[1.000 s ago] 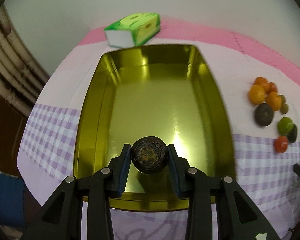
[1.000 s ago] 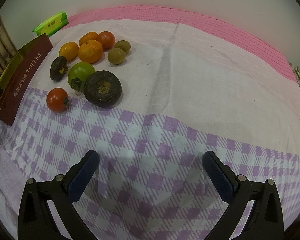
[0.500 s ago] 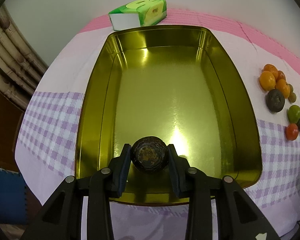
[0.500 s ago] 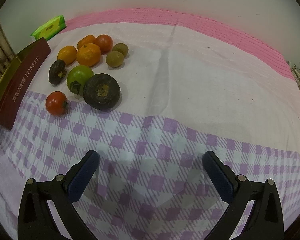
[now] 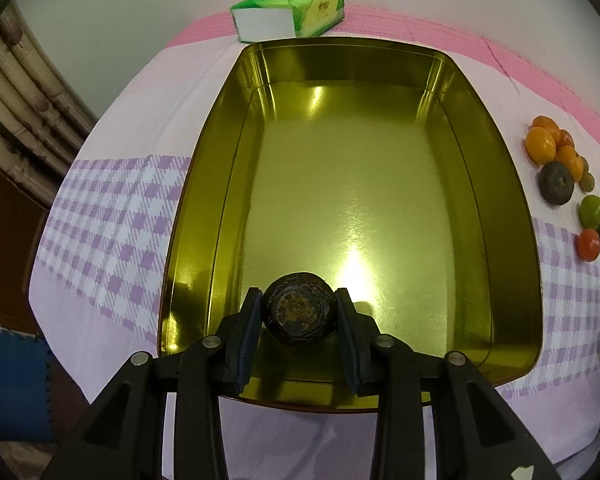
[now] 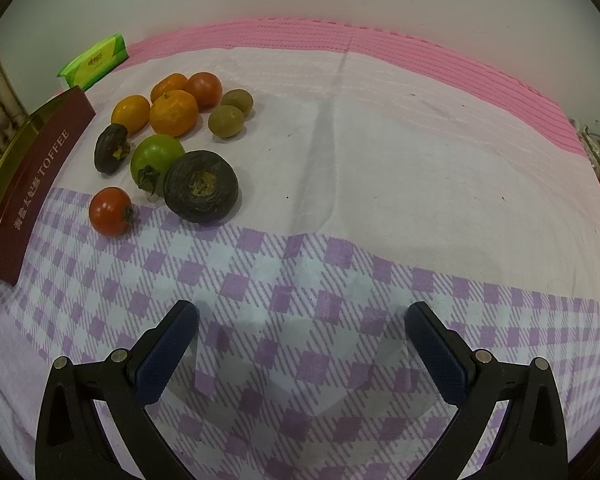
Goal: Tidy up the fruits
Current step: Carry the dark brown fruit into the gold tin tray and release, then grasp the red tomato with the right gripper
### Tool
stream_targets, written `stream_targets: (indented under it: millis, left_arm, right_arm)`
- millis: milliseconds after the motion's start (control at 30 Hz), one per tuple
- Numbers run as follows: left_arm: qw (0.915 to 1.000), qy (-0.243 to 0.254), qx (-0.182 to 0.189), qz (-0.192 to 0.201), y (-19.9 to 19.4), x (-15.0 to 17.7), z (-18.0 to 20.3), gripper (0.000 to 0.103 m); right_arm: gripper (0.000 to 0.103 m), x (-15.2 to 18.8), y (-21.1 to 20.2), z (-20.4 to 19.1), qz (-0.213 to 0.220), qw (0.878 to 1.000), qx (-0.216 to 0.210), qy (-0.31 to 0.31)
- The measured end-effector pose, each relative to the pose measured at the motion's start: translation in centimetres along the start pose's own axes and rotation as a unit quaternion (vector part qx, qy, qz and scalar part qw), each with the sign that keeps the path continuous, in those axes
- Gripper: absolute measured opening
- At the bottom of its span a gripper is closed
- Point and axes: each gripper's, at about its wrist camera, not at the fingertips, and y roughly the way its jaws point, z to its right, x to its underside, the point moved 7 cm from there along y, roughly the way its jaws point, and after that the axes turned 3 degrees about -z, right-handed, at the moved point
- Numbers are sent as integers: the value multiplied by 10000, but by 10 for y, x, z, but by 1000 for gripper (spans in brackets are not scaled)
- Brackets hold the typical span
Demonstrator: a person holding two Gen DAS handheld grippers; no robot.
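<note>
Pinching a dark, wrinkled fruit [image 5: 298,307] between its blue pads, the left gripper [image 5: 297,316] hangs above the near end of the gold tin [image 5: 204,184], with the fruit's scarred top facing the camera. Its jaws press on the fruit's two sides, and whether the fruit already touches the tin's floor cannot be told from this view. The step in hand looks like the set-down of the first fruit, since the tin's shiny floor carries nothing else. To do it well, the hand should lower until the fruit rests on the metal, then part the jaws slowly so the round fruit does not roll on the slick surface, and lift straight up clear of the near rim. A spot toward a corner would probably save room for the others. On the right side, the right gripper [image 6: 302,338] hovers over the checked cloth [image 6: 300,300] on the bench with its jaws spread wide and nothing between them. Farther off lie the waiting fruits: a red tomato [image 6: 110,211], a large dark fruit [image 6: 201,185] touching a green one [image 6: 156,161], a small dark one [image 6: 111,153], three oranges [image 6: 173,112], another tomato [image 6: 205,88] and two kiwis [image 6: 227,121]. Beyond the tin's far rim sits a green tissue pack [image 5: 290,12].
</note>
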Motion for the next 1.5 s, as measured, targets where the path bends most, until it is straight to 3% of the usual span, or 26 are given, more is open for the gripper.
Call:
stream_targets:
  millis: [333,600,733,800,867,1067,1133,1200,1267,1500]
  left_arm:
    - [9999,44,-63,103,-2,-3,2,34]
    - [9995,45,-18,315,-13,-7,5,51]
    - [9988,33,106,471,-22,-9,7,53]
    - [9984,12,157,546,-26,-10,8,65]
    - [9977,6,137,658,-30,-11,7,66]
    - [9964,-3,151,840,-41,-11,7,67]
    - [9958,-45,182,894,-46,-10,5,67]
    - [9955,-103,213,918,-49,-10,3,73]
    - [9949,-161,228,968,-52,-11,1,77]
    - [9932,-329,140,1104,-63,-8,-10,79]
  right_arm:
    - [103,0,0,0,-16,10000,12,29]
    - [103,-2,1,-4,-110,9999,17,48]
    - [103,0,1,-19,-163,9998,-30,-128]
    - [101,0,-1,-30,-128,9995,1,-290]
    - [99,0,-2,-41,-124,9989,-29,-444]
    - [90,-6,-7,-73,16,9974,-183,-690]
    - [78,-9,-8,-83,-11,9969,-381,-682]
    - [74,-13,-7,-90,-52,9966,-523,-629]
    - [73,-15,-7,-98,-37,9963,-547,-663]
    - [60,-32,-2,-114,33,9960,-564,-692]
